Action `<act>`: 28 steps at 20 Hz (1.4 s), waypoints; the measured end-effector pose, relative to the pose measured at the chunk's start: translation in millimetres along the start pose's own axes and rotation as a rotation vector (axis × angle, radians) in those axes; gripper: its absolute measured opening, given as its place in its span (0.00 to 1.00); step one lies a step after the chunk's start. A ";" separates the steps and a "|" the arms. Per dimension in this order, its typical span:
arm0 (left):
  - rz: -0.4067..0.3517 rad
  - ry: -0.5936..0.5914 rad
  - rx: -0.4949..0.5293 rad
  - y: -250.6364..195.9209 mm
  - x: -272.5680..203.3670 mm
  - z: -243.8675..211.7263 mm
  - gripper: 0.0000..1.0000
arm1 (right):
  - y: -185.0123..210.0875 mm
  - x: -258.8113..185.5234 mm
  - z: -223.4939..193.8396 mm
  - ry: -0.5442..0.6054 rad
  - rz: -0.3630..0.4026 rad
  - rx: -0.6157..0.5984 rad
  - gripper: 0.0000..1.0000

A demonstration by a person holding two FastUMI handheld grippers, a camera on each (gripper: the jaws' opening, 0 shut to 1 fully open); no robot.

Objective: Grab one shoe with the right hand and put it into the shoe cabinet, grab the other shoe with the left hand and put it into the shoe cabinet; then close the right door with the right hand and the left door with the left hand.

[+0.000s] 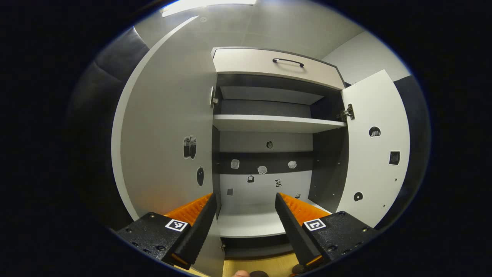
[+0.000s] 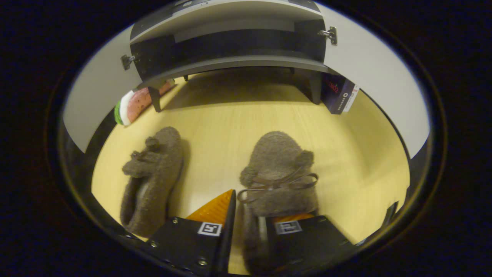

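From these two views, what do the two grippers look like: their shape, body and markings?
Each gripper has two long wedge-shaped fingers on black blocky bodies with small screws. The left gripper shows ribbed inner pads and a square black-and-white marker on each finger base. The right gripper carries the same kind of square markers. I see no cables or sleeves.

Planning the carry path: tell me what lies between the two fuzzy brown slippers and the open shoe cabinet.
Bare pale wood floor, in the right gripper view, separates the slippers from the shoe cabinet.
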State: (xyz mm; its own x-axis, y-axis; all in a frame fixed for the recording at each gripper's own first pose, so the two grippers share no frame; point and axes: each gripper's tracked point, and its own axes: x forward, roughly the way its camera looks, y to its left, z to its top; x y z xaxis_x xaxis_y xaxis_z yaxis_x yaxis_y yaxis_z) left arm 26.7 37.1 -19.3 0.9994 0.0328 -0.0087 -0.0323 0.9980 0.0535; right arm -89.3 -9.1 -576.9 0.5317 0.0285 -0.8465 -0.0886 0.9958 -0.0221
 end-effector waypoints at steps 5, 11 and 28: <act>-0.009 -0.004 0.012 -1.7 2.7 -1.9 0.94 | 0.0 21.3 -5.7 0.039 -0.042 -0.044 0.10; -0.018 0.005 0.024 -2.4 5.9 -12.1 0.94 | -12.4 6.2 13.1 0.007 -0.032 0.009 0.01; -0.058 -0.018 0.020 -6.9 15.9 1.9 0.94 | 1.1 -162.0 299.1 -0.503 0.067 0.012 0.00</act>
State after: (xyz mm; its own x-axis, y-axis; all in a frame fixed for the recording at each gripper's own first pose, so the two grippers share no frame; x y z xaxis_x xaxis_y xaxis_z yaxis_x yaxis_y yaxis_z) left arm 42.9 30.6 -18.0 0.9996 -0.0262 0.0054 0.0257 0.9970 0.0734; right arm 76.3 13.4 -280.7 0.8654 0.1275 -0.4845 -0.1284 0.9912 0.0315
